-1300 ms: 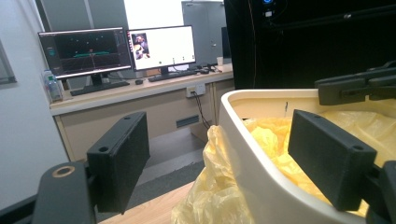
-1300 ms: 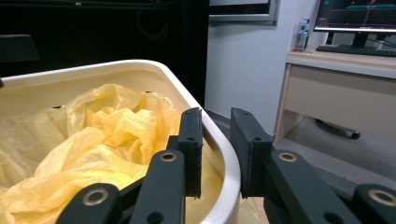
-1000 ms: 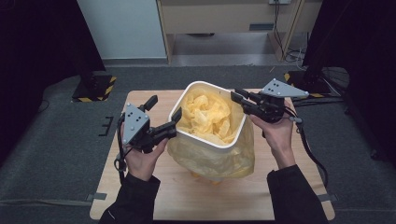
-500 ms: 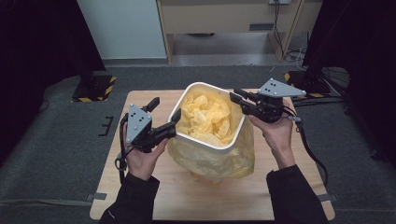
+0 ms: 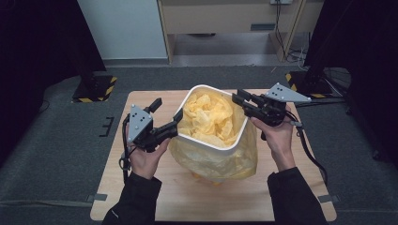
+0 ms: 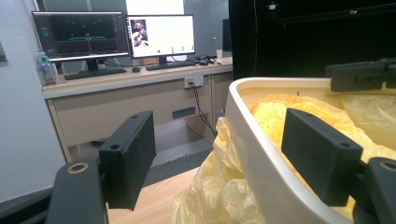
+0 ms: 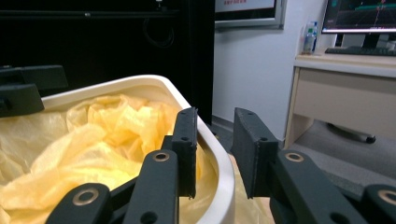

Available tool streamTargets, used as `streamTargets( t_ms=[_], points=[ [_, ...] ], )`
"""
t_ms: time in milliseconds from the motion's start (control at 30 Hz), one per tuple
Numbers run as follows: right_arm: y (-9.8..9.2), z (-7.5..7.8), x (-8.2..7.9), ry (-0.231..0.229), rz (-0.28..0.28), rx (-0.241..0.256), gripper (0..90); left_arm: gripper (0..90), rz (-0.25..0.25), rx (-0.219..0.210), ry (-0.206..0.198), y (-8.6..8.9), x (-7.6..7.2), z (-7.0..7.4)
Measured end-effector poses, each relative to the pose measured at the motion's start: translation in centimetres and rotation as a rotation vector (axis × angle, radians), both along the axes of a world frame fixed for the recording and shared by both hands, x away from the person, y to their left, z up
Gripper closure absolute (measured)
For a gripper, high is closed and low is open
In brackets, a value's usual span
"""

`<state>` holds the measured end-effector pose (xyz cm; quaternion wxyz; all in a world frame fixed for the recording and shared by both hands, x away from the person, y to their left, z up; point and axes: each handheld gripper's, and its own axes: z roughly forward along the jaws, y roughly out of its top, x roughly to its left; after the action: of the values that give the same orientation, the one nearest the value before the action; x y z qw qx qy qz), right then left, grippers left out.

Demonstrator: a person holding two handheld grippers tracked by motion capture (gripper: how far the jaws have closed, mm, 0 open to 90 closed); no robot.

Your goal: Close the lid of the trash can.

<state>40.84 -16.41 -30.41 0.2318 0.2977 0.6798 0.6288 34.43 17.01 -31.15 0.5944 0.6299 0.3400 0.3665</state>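
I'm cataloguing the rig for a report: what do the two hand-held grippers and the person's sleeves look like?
Both the left gripper and the right gripper are black, each with two flat rectangular jaws with bolt holes, a grey three-cornered plate dotted with small holes on top and a black cable trailing away. The person wears dark long sleeves.

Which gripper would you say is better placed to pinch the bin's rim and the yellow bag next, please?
Probably the right gripper: its jaws already straddle the white bin rim closely beside the yellow bag. The left gripper gapes much wider across the rim.
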Motion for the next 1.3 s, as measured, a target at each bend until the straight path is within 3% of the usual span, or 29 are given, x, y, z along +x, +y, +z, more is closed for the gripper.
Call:
streamTargets(
  t_ms=[100,300,400,533,667,933,1067,1300],
  points=[
    [-0.1,-0.7,0.1,0.009,0.004,0.002,71.0,26.7,-0.006,-0.007,0.015,-0.1,0.0,-0.3],
    [-0.4,-1.5,0.1,0.01,0.011,0.07,73.5,28.0,-0.017,-0.026,0.02,-0.2,0.1,-0.6],
    [-0.3,-1.6,0.0,0.006,0.01,0.075,73.4,28.1,-0.03,-0.061,0.028,0.0,0.2,-0.9],
    [-0.3,-1.6,-0.1,-0.011,0.0,0.07,72.8,28.0,-0.024,-0.053,0.022,0.0,0.2,-0.9],
    [-0.5,-1.4,-0.1,-0.012,-0.015,0.073,64.7,23.9,-0.002,-0.028,0.026,-0.2,0.2,-0.6],
    [-1.0,-0.1,-0.6,-0.059,-0.054,0.088,54.4,20.8,0.012,-0.038,0.001,-0.2,-0.3,0.1],
    [-1.4,0.7,-0.9,-0.086,-0.094,0.107,49.1,20.8,0.018,-0.039,-0.014,0.0,-0.6,0.8],
    [-2.0,1.2,-1.2,-0.11,-0.168,0.081,42.2,20.8,0.043,-0.036,-0.014,0.6,-0.7,1.1]
  ],
)
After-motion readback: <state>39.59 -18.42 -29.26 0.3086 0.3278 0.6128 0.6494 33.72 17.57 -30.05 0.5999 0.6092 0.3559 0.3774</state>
